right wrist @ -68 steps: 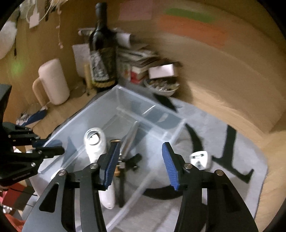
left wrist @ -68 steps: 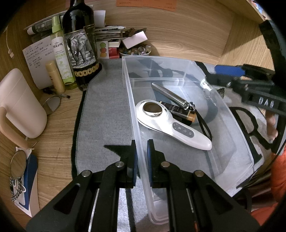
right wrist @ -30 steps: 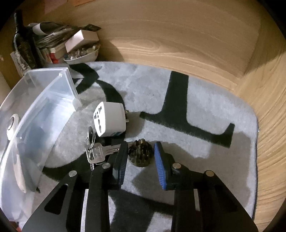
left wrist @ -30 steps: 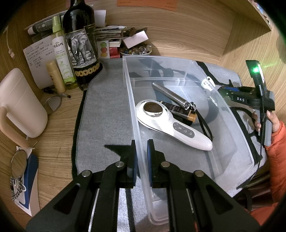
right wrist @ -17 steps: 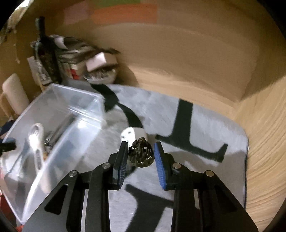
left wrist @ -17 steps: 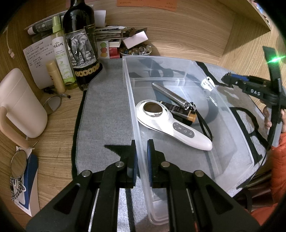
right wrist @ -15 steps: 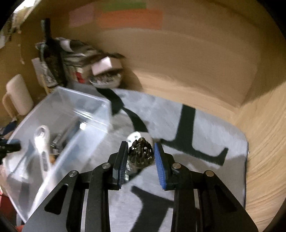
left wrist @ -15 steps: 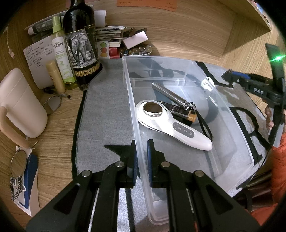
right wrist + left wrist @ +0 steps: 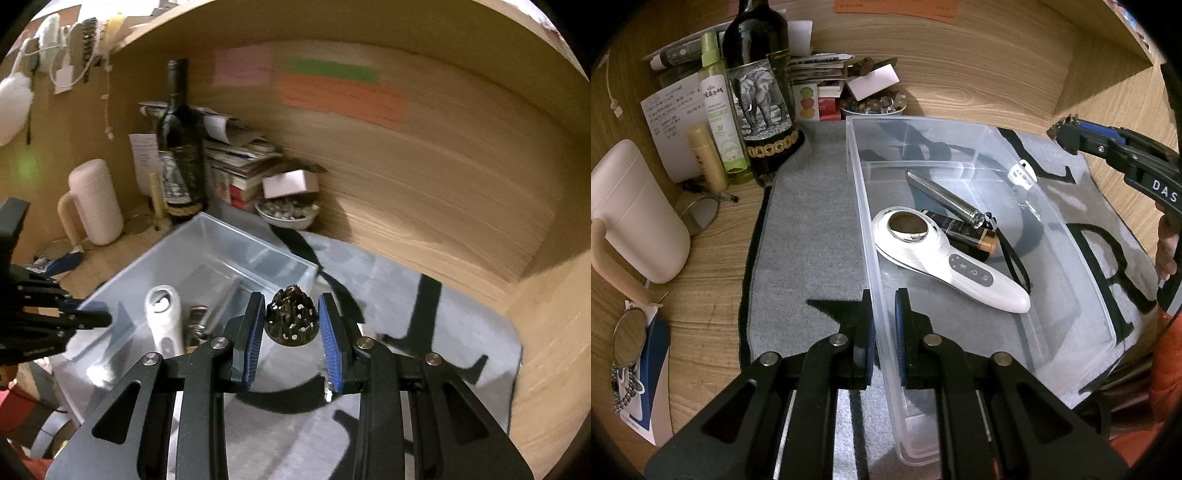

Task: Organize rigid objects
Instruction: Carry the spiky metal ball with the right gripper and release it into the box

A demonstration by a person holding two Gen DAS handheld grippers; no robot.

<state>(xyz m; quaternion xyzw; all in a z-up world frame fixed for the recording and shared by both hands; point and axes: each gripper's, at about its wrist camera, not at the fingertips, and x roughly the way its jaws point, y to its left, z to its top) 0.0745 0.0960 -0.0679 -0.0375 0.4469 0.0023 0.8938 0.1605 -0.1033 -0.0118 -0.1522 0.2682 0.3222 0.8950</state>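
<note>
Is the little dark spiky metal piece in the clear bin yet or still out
Out. The spiky piece is pinched in the right gripper, in the air beside the clear bin, over the grey mat.

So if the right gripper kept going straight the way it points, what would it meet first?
Probably the far corner of the clear bin, just beyond the dark spiky piece held by the right gripper; depth is unclear.

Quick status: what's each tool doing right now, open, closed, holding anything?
Left tool: closed on the side wall of the clear plastic bin.
Right tool: closed on a small dark spiky round object, held off the mat.
</note>
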